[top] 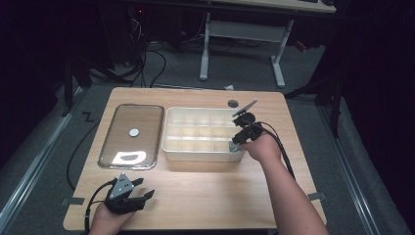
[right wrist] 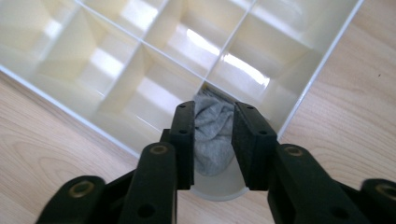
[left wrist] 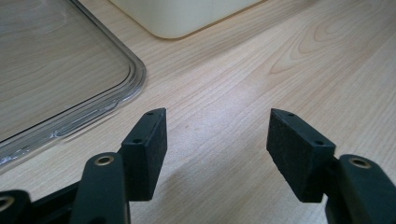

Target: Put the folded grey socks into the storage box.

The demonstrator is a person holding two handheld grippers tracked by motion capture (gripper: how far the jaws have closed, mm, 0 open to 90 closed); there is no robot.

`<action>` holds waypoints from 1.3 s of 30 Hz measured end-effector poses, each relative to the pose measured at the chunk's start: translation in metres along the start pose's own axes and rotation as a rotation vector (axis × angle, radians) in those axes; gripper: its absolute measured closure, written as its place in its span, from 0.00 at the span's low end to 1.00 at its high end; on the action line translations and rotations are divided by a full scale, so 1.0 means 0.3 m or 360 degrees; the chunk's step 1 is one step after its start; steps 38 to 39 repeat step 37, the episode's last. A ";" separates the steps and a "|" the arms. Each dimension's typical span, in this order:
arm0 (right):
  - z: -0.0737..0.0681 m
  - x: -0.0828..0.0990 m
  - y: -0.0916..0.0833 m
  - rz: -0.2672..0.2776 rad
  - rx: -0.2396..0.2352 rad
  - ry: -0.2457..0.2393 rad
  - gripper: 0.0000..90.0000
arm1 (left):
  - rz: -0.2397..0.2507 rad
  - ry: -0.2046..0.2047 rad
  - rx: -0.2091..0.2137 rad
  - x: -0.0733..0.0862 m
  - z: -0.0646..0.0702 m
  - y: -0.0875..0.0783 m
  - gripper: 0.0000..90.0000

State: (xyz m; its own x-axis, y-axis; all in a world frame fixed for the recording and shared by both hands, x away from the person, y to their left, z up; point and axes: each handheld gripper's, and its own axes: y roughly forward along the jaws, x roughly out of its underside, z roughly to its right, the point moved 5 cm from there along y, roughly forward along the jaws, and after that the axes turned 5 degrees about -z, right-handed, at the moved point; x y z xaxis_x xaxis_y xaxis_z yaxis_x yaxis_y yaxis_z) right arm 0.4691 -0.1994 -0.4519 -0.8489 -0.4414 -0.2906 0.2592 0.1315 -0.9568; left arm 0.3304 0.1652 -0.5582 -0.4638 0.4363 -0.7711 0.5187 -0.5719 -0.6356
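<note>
A cream divided box (top: 169,147) stands in the middle of the wooden table. A grey cloth (right wrist: 212,135) lies bunched in its near right corner compartment (top: 234,146). My right gripper (right wrist: 214,112) hangs just above that compartment with its jaws apart, and the cloth shows in the gap between them, below the pads. In the high view the right gripper (top: 237,142) points down at that corner. My left gripper (top: 144,188) rests near the table's front left, open over bare wood (left wrist: 217,140), with nothing between its jaws.
A clear plastic lid (top: 147,122) lies flat to the left of the box, with a small white disc (top: 134,132) on it; its rounded corner (left wrist: 60,70) is close to my left jaws. A grey round mark (top: 233,103) sits behind the box.
</note>
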 end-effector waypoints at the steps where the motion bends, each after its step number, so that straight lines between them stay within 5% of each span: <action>1: -0.004 0.010 -0.007 0.0049 -0.0015 0.0008 0.74 | 0.0001 -0.0007 0.0000 0.001 -0.001 -0.001 0.43; 12: -0.047 0.207 -0.034 0.0476 -0.0106 0.0043 0.56 | 0.0007 -0.0001 -0.0018 -0.001 -0.002 -0.001 0.44; 24: -0.129 0.462 0.118 0.0829 -0.0170 0.0030 0.48 | 0.0085 -0.0087 -0.0035 -0.008 -0.014 -0.019 0.44; 28: -0.180 0.544 0.155 0.1042 -0.0122 0.0077 0.49 | 0.0063 -0.0080 -0.0048 0.002 -0.001 -0.019 0.44; 30: -0.204 0.563 0.157 0.1027 -0.0147 0.0048 0.50 | 0.0056 -0.0054 -0.0051 0.002 0.007 -0.021 0.44; 32: -0.211 0.568 0.139 0.1063 -0.0046 -0.0065 0.51 | 0.0057 -0.0045 -0.0056 0.000 0.008 -0.023 0.44; 39: -0.211 0.567 0.156 0.1030 -0.0087 -0.0037 0.51 | 0.0065 -0.0052 -0.0069 -0.002 0.009 -0.026 0.43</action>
